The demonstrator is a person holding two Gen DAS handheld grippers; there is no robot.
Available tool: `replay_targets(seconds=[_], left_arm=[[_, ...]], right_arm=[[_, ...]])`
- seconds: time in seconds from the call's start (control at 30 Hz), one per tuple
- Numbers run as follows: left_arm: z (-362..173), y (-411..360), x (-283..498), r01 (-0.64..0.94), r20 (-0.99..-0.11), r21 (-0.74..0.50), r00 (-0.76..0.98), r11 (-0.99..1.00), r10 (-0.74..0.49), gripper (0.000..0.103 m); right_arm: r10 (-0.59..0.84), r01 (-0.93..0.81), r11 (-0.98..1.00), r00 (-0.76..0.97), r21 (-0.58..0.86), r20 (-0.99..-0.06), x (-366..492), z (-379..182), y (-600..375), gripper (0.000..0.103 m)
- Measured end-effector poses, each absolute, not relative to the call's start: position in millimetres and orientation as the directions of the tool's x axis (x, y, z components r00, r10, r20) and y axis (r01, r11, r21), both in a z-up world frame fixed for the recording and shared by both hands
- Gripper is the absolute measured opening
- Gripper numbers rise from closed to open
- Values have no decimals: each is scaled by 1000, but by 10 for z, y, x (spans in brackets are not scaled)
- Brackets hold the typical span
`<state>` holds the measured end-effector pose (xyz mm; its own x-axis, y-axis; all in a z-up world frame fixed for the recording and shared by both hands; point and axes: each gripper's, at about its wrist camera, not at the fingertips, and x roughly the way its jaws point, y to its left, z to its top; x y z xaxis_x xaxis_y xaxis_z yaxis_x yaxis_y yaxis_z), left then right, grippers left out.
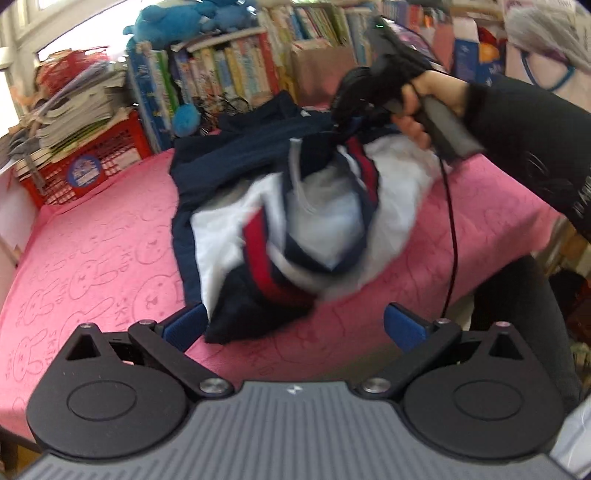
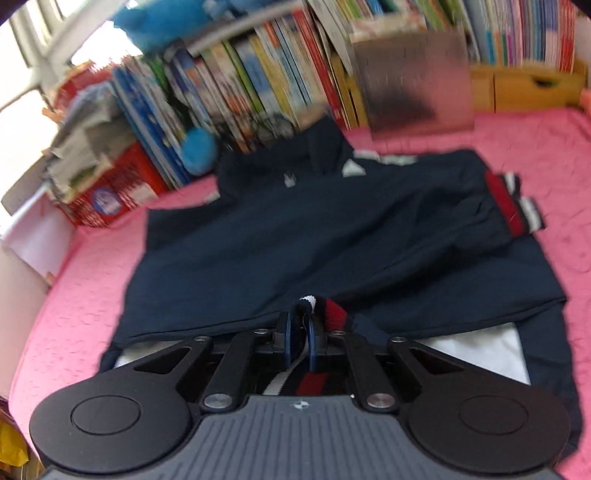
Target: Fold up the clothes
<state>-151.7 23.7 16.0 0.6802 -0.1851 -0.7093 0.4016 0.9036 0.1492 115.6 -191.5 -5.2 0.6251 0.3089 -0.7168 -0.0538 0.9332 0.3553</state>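
Observation:
A navy jacket (image 1: 236,155) with white lining and red, white and navy striped trim lies on the pink bunny-print cloth (image 1: 96,251). In the left wrist view my left gripper (image 1: 295,325) is open and empty, its blue pads either side of the jacket's near hem. My right gripper (image 1: 343,110), held in a hand, lifts part of the jacket up over the rest. In the right wrist view the right gripper (image 2: 300,332) is shut on the striped cuff (image 2: 325,310), with the navy jacket body (image 2: 332,229) spread beyond it.
A row of books (image 1: 236,70) and a red crate (image 1: 88,162) with stacked papers line the far edge of the table. A blue plush toy (image 1: 173,22) sits on top. A cardboard sheet (image 2: 413,81) leans on the books. A black cable (image 1: 450,229) hangs from the right gripper.

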Motion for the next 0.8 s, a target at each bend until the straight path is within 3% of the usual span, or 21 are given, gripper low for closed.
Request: replay_targets(seconds=[0.13,0.2,0.23,0.27,0.33,0.53,0.8], left_arm=[[50,164,-1394,422,-731,184,663,888,-164,103],[21,172,-1240,385,-719,225,686,895,-114,103],[13,186,-1150,362,-711,244,697,900,-87,103],[-6,212,-1044,352,-707,243,702,904,-84,103],[-47,265,-832,334,-698,237,712,912,-79,103],[-240,410,-327,274,-732,183,680,944,-56,103],[-310,656,-312,277,-768,19,620,961,-163,103]], right_arm=[[348,-72,918,622,391,-702,1303,-173,-2018,11],[370,-114,913,635,391,-678,1284,-113,-2086,16],[381,-134,910,641,391,-666,1274,-83,-2120,27],[389,-158,909,649,385,-653,1251,-40,-2159,50],[394,-235,916,680,326,-618,1118,106,-2269,81],[424,-478,878,748,28,-511,665,309,-2498,101],[399,-610,786,629,-104,-667,997,-194,-1939,103]])
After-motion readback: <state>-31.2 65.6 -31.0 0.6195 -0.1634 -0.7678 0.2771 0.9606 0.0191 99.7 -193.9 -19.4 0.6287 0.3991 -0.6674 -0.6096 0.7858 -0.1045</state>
